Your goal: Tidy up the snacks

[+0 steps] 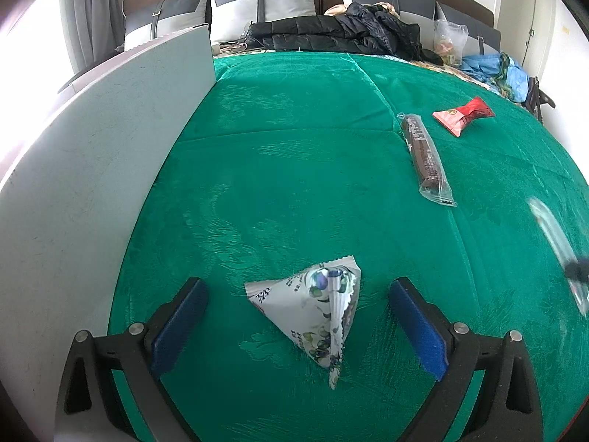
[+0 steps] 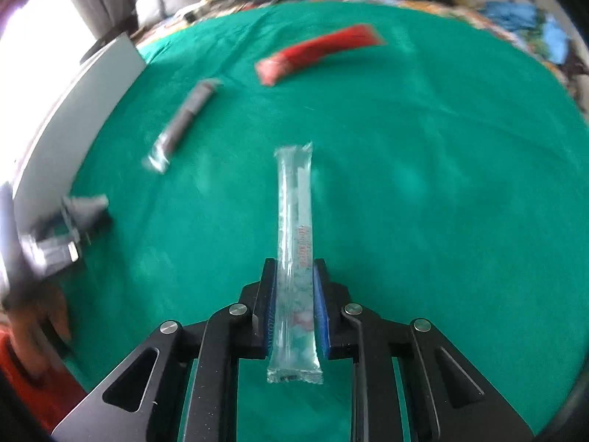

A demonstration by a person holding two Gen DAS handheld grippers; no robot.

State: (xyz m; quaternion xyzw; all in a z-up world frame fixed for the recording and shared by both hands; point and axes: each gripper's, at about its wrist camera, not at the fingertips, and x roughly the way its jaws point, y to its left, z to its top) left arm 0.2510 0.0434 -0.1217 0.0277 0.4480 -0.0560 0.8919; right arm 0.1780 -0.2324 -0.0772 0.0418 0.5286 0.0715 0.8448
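Green cloth (image 1: 294, 169) covers the bed, where the left gripper (image 1: 298, 296) gapes wide around a triangular snack packet (image 1: 316, 309) while the right gripper (image 2: 294, 287) clamps a clear tube snack (image 2: 296, 254) aloft.

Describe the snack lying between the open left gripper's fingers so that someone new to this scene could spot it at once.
Start from the green cloth covering the surface, with a white board along its left edge. Near the close edge, between the fingers of the open left gripper, lies the pyramid-shaped pouch. It is white with a blue fruit print and crimped seams; its neighbours are a long brown bar and a red packet.
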